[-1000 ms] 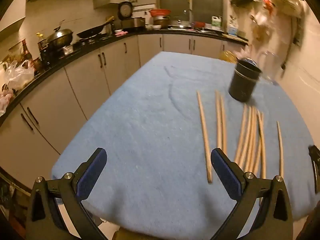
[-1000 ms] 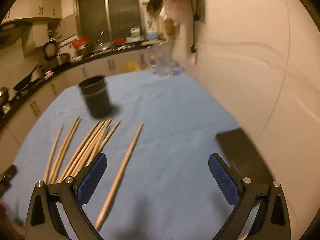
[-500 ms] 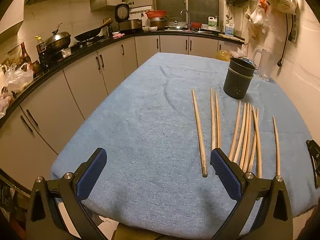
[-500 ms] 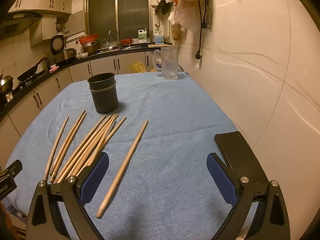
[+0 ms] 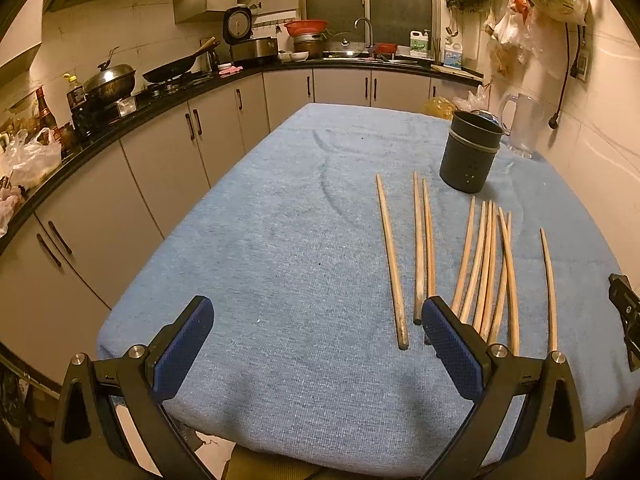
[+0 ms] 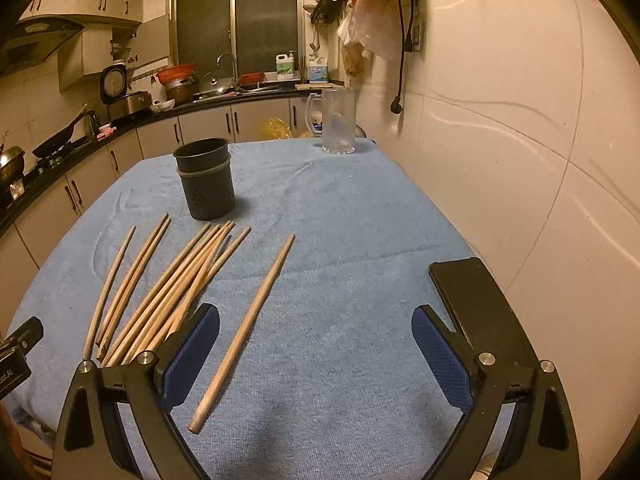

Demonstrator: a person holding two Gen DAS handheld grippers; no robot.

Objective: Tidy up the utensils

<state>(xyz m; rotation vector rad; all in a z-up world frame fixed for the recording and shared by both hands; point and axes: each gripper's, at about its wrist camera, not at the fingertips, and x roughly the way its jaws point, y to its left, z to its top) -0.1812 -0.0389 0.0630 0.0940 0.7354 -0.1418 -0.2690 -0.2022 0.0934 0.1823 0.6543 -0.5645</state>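
Wooden chopsticks (image 5: 486, 264) lie spread on the blue cloth (image 5: 280, 248) near the dark holder (image 5: 471, 152), unmoved since earlier. Left gripper (image 5: 316, 338) and right gripper (image 6: 316, 344) stay spread wide, empty; some chopstick ends hide behind their pads.

1. The near ends of some chopsticks (image 5: 486, 268) are hidden behind the right finger of the left gripper (image 5: 318, 338).
2. In the right wrist view, the near ends of the chopsticks (image 6: 176, 284) are hidden behind the left finger of the right gripper (image 6: 316, 344).
3. The inside of the dark holder (image 6: 206, 178) beyond the chopsticks cannot be seen.
4. A black phone (image 6: 476, 300), far to the right of the chopsticks, is partly hidden behind the right gripper's finger.
5. The labels on the bottles (image 6: 286, 68) far behind the holder are too small to read.
6. The right gripper's black body (image 5: 624, 320) is cut off by the left wrist picture's edge.
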